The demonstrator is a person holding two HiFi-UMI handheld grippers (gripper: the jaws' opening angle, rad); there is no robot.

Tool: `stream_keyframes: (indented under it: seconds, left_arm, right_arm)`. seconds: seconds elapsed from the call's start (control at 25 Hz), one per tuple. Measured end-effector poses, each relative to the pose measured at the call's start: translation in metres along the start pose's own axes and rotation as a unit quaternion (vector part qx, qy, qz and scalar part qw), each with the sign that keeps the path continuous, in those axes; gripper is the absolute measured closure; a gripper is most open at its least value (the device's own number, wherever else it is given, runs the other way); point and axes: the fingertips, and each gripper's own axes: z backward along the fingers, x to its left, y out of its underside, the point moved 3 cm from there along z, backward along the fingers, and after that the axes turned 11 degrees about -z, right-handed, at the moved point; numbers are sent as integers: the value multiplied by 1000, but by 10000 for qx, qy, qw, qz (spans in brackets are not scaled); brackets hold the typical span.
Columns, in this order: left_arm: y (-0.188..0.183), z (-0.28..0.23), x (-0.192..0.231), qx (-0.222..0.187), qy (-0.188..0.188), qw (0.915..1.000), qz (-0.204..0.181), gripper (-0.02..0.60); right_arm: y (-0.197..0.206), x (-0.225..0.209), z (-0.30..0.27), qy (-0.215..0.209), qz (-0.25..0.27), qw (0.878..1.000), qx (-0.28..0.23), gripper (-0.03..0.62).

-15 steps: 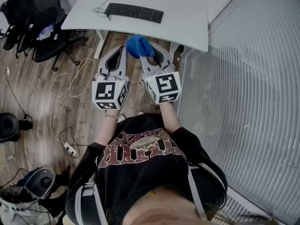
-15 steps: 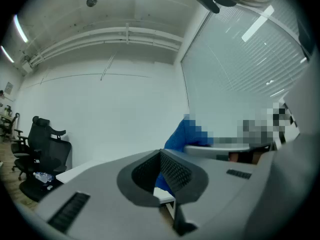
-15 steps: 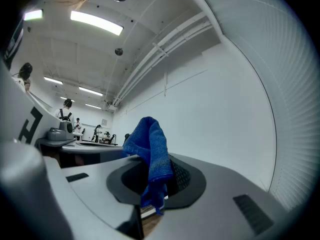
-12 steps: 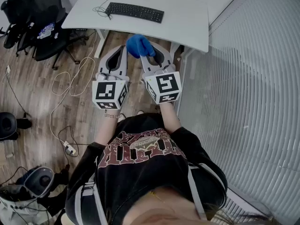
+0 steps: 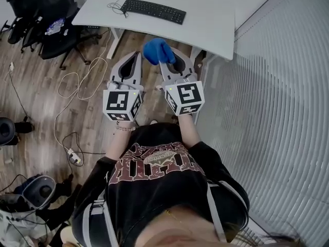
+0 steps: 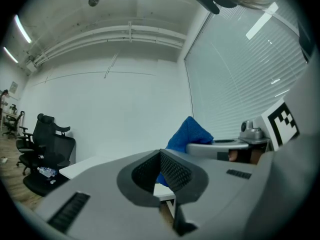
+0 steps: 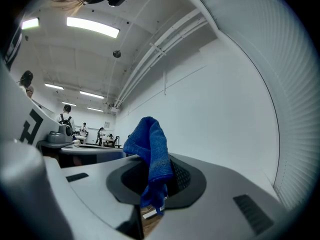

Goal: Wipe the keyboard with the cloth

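The right claw (image 5: 168, 59) is clamped on the blue cloth (image 5: 157, 50), which bunches up above the tips; in the right gripper view the cloth (image 7: 150, 156) is folded over the right claw (image 7: 159, 180) and hangs down between its pads. The left claw (image 5: 135, 57) is just beside it at 9 o'clock, its tips together with nothing between them; in the left gripper view the left claw (image 6: 160, 156) meets at the far end.

The black keyboard (image 5: 154, 11) lies on the white bench (image 5: 211, 22) at 12 o'clock from the cloth, well apart from it, with a thin cable (image 5: 116, 6) coiled at its 9 o'clock end. Both claws hang over the wooden floor (image 5: 36, 112).

The marker cubes (image 5: 122, 104) show only black-and-white squares. The shirt print (image 5: 157, 161) is too small to read.
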Motion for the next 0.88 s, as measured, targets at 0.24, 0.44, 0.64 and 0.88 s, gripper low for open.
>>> stream_keyframes:
  seconds: [0.24, 0.44, 0.64, 0.88]
  left_arm:
    - [13, -10, 14, 61, 77, 9999, 51, 548]
    - [21, -40, 47, 16, 153, 9997, 209, 549]
    - [33, -87, 86, 19, 337, 9993, 160, 548]
    - [44, -128, 134, 76, 527, 9985, 163, 549]
  right_arm:
    - [7, -7, -17, 6, -147, 9999, 13, 530]
    - [9, -16, -54, 108, -75, 9999, 31, 530]
    - [14, -34, -112, 223, 3, 9997, 65, 530]
    - [17, -42, -173, 383, -24, 9992, 93, 530]
